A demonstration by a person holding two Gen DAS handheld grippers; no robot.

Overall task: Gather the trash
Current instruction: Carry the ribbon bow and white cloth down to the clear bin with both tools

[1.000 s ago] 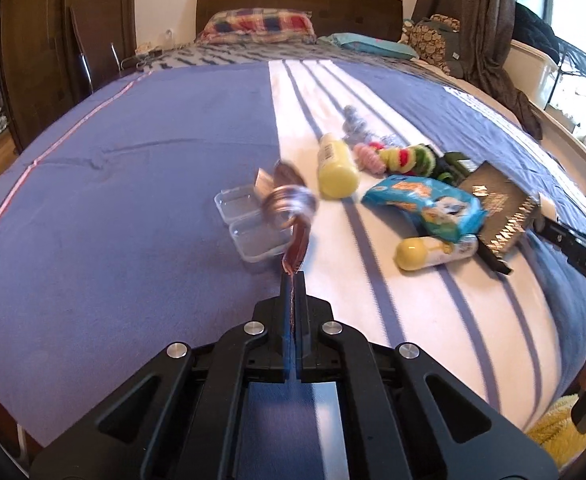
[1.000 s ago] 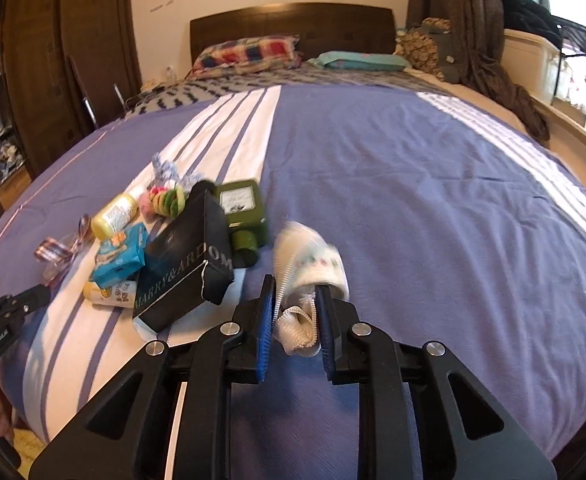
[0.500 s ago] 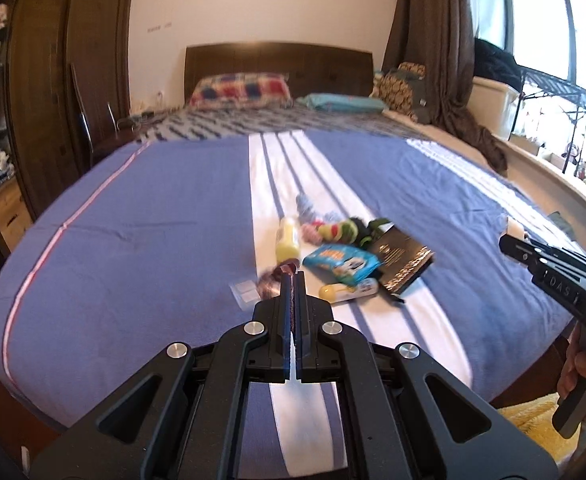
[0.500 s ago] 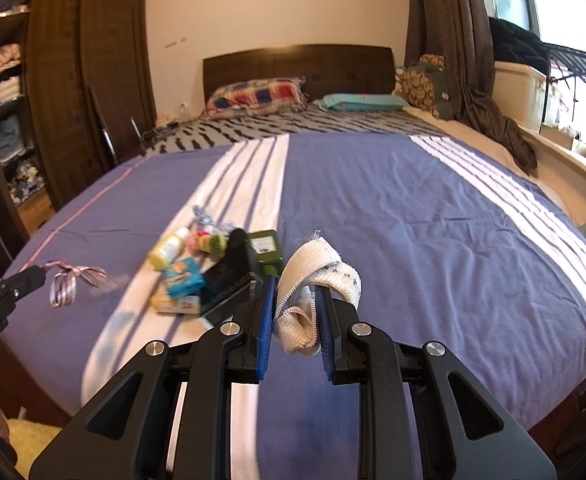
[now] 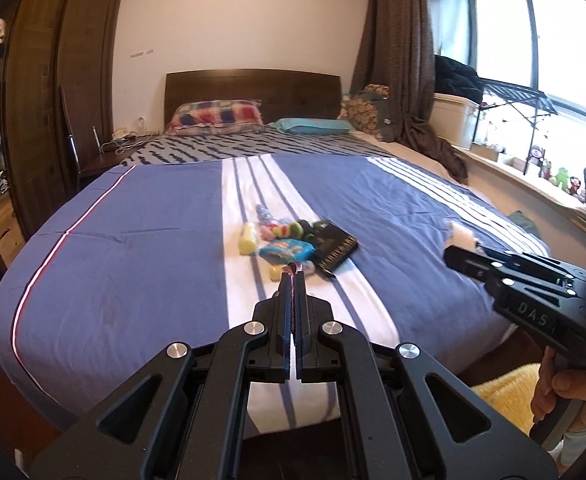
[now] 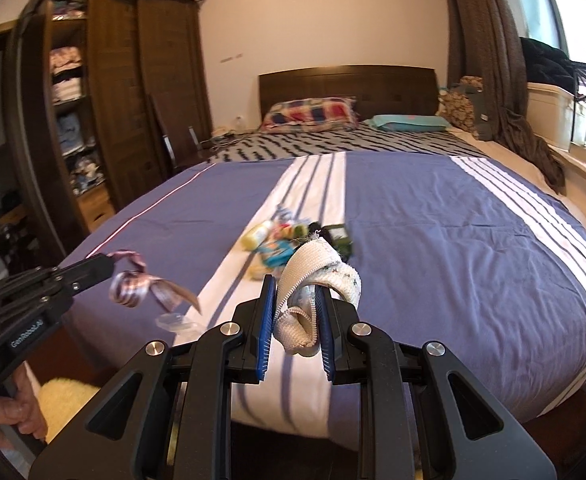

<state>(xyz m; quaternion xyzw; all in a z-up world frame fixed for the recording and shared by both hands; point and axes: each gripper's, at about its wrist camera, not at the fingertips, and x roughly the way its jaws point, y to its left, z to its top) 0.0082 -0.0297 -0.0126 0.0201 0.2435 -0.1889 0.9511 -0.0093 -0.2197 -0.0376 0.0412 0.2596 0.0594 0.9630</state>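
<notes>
Right gripper [image 5: 459, 258] body, right of left claw: "DAS". Left gripper [image 6: 107, 266] body: "GenRobot.AI", blurred. Black box [image 5: 335, 246] ahead: lettering illegible.

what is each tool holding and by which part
Left tool: shut on one end of the curled ribbon. Right tool: shut on the folded end of the white cloth.

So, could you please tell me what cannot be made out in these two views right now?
- Ribbon in the left wrist view: hidden between the closed jaws of the left gripper.
- Small yellow bottle: mostly covered by those same fingertips.
- Pile of items in the right wrist view: blurred and partly hidden by the white sock.
- No trash container appears in either view.
</notes>
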